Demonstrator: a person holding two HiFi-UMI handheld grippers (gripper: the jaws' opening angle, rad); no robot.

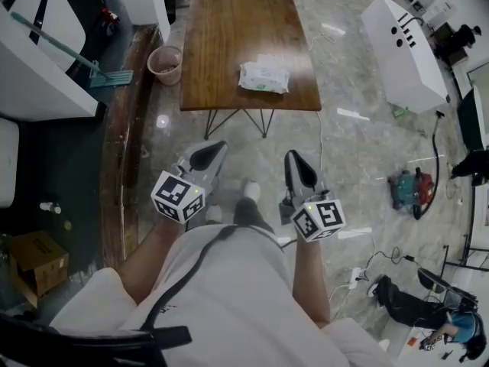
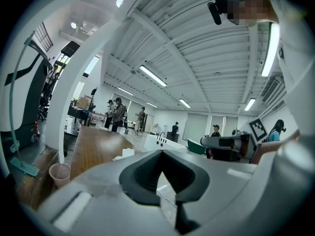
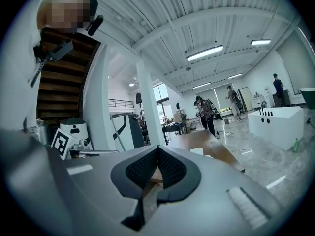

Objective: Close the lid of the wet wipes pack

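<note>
Wooden table (image 1: 229,37) carried the wipes pack (image 1: 264,77) by its nearer right corner, print too small to read, while well short of it the left tool (image 1: 208,156) and right tool (image 1: 299,170) hung over the floor (image 1: 359,155), both closed and empty.

Lab hall, ribbed ceiling (image 2: 197,43), strip lights (image 2: 152,75), white machine housing (image 1: 403,52) (red tool (image 1: 412,189) on floor (image 1: 359,151))
</note>
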